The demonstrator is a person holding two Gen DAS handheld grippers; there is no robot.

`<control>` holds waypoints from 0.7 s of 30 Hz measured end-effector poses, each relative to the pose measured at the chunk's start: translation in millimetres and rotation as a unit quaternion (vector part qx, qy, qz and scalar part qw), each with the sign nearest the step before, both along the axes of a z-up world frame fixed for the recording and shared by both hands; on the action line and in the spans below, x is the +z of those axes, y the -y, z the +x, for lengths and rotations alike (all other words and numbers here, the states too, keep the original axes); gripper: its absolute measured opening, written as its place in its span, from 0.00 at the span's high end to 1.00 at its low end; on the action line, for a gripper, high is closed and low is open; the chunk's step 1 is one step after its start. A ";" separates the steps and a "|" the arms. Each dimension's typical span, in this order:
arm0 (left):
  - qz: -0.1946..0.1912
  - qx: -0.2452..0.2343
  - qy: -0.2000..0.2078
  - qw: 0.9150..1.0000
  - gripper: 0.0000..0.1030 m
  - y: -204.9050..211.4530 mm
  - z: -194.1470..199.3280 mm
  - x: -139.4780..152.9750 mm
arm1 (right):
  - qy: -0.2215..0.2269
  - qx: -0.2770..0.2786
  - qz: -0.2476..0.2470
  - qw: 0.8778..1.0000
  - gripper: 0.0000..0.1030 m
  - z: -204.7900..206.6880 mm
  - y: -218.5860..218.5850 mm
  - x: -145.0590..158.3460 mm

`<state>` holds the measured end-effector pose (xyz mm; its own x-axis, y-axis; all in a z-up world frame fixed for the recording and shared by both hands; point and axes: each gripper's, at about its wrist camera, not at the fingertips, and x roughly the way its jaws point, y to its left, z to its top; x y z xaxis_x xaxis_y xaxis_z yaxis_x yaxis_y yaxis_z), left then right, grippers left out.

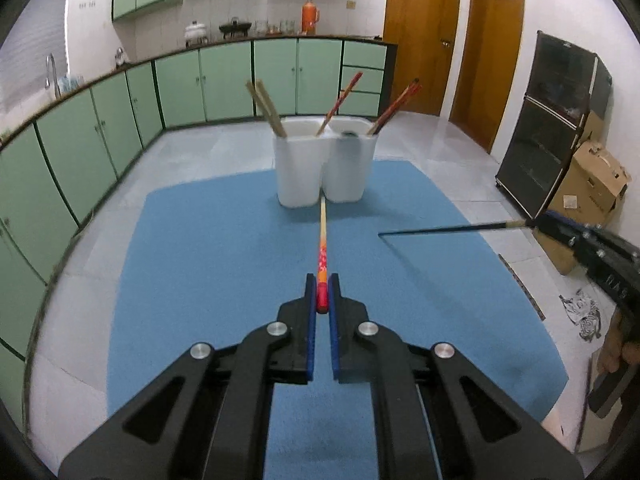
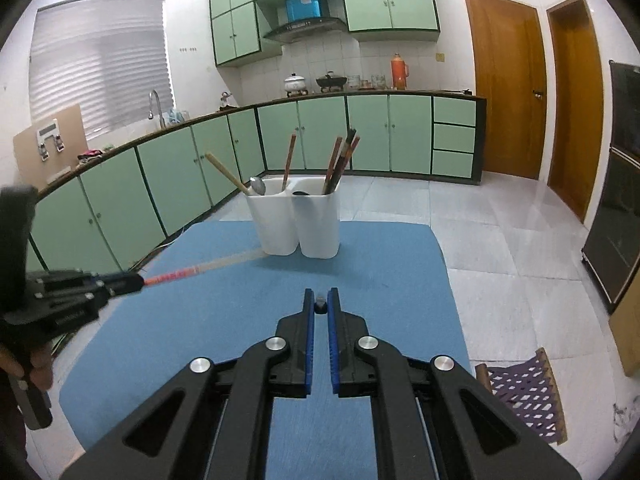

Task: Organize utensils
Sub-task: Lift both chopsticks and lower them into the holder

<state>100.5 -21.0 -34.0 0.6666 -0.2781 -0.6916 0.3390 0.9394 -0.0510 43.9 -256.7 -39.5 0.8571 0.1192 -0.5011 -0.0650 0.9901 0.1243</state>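
Observation:
A white two-compartment holder (image 1: pixel 325 164) stands at the far end of a blue mat (image 1: pixel 224 264), with several chopsticks and a spoon inside; it also shows in the right wrist view (image 2: pixel 297 220). My left gripper (image 1: pixel 322 285) is shut on the red end of an orange-and-pale chopstick (image 1: pixel 322 240) that points at the holder. My right gripper (image 2: pixel 320 300) is shut on a dark chopstick, seen end-on (image 2: pixel 320 305). In the left wrist view that dark chopstick (image 1: pixel 440 229) sticks out leftward from the right gripper (image 1: pixel 536 222) over the mat's right side.
The mat lies on a white tabletop (image 2: pixel 500 264). Green kitchen cabinets (image 2: pixel 304 136) run behind and to the left. A dark glass cabinet (image 1: pixel 548 128) and a cardboard box (image 1: pixel 592 188) stand at the right. A woven purple mat (image 2: pixel 524 392) lies at the right.

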 end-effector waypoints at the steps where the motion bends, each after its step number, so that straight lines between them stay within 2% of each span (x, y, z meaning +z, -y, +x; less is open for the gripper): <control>1: -0.002 0.003 -0.007 1.000 0.95 -1.1 1.0 -6.8 | -0.002 -0.001 0.000 1.000 0.94 -1.1 -1.5 -2.6; 4: -0.012 0.012 -0.033 0.999 0.95 -3.5 4.2 -28.3 | -0.013 -0.005 0.012 1.000 0.94 -3.0 -0.9 -12.7; 7: -0.022 0.022 -0.027 0.999 0.95 -8.1 0.2 -29.9 | -0.019 -0.009 0.024 0.999 0.94 -4.6 -0.3 -20.3; 10: -0.026 0.032 0.014 0.999 0.95 -11.2 -4.9 -10.2 | -0.007 -0.008 0.027 1.000 0.94 -4.4 0.8 -13.6; 14: -0.031 0.028 0.048 0.998 0.95 -10.7 -5.6 19.5 | 0.007 0.003 0.015 1.000 0.94 2.2 -0.2 3.7; 16: -0.030 0.019 0.053 0.998 0.95 -9.1 -2.2 32.0 | 0.008 0.014 0.013 1.000 0.94 9.8 0.2 14.3; 19: -0.007 0.004 0.047 0.999 0.95 -4.4 4.0 45.9 | 0.005 0.031 0.005 0.999 0.94 21.4 -0.3 28.3; 21: -0.010 -0.001 0.041 0.999 0.95 -5.1 7.5 50.3 | 0.007 0.036 -0.005 0.999 0.94 24.7 -2.1 33.2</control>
